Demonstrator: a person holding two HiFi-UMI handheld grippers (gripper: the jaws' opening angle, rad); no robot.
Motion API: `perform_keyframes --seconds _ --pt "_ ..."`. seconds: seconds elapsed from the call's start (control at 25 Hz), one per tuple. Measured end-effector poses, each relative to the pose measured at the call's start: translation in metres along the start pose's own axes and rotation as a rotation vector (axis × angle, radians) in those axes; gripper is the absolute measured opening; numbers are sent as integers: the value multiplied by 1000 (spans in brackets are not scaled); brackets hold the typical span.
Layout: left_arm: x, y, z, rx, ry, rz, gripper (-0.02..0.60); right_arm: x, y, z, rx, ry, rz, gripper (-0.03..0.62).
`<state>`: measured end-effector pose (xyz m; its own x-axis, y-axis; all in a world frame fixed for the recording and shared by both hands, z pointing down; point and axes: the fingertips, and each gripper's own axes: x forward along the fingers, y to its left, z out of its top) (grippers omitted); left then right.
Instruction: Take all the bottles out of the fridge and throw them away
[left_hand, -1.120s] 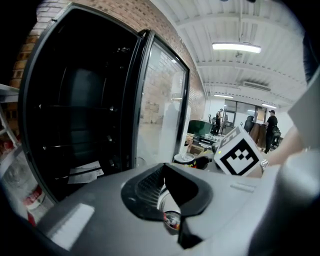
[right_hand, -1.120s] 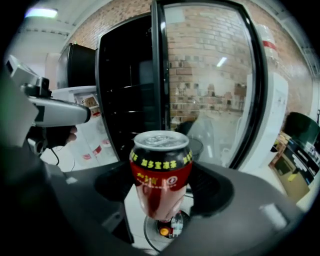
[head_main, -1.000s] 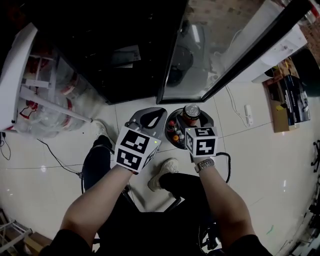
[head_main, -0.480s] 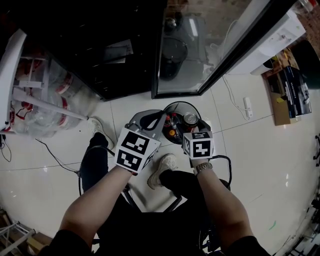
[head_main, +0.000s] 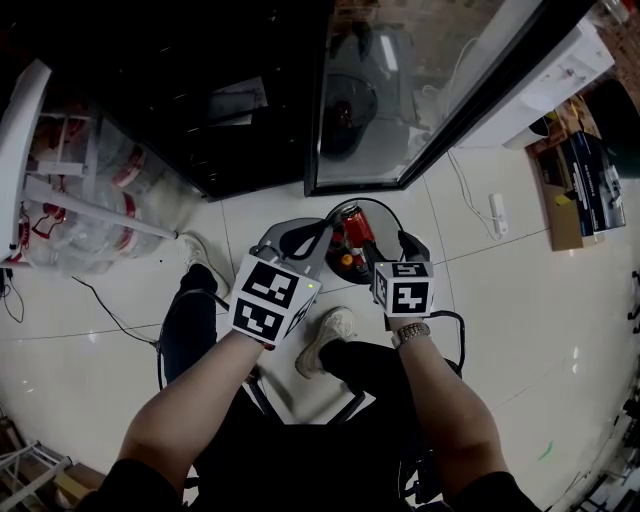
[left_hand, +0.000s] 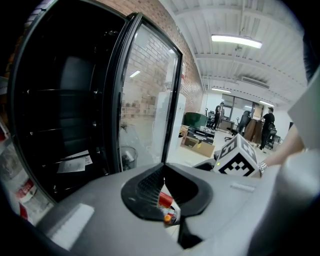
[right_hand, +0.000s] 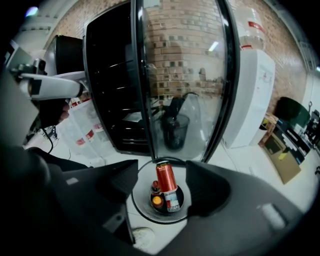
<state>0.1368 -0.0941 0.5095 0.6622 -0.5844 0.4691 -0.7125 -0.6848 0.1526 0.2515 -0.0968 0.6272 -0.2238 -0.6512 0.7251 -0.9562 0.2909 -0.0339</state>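
A red can (head_main: 354, 228) lies tilted in the round black bin (head_main: 372, 206) on the floor, on top of small bottles, one with an orange cap (head_main: 345, 260). My right gripper (head_main: 392, 248) hovers over the bin's right side, open. In the right gripper view the can (right_hand: 166, 177) shows below and between the jaws of the right gripper (right_hand: 161, 167), free of both pads. These jaws have just been closing a little, on nothing. My left gripper (head_main: 322, 232) hangs at the bin's left rim, tips together and empty. In its own view the left gripper (left_hand: 162, 167) frames the bottles.
The black fridge (head_main: 200, 100) stands ahead with its glass door (head_main: 400, 90) swung open and a paper sheet (head_main: 238, 102) on a shelf. A clear bag of plastic jugs (head_main: 90, 210) sits left. A white dispenser (right_hand: 247, 100) and a cardboard box (head_main: 575, 190) stand right. A shoe (head_main: 330, 335) is below.
The red can was held in my right gripper; it has been let go and now lies tilted in the bin. Both grippers sank slightly toward the bin.
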Motion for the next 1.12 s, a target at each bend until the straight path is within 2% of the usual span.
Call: perform_keyframes --seconds 0.24,0.6,1.12 --pt "-9 3 4 -1 -14 13 5 -9 12 15 -10 -38 20 287" --pt "-44 9 20 0 -62 61 5 -47 61 72 -72 -179 101 255" --pt "-166 32 61 29 -182 213 5 -153 173 184 -201 -477 250 166"
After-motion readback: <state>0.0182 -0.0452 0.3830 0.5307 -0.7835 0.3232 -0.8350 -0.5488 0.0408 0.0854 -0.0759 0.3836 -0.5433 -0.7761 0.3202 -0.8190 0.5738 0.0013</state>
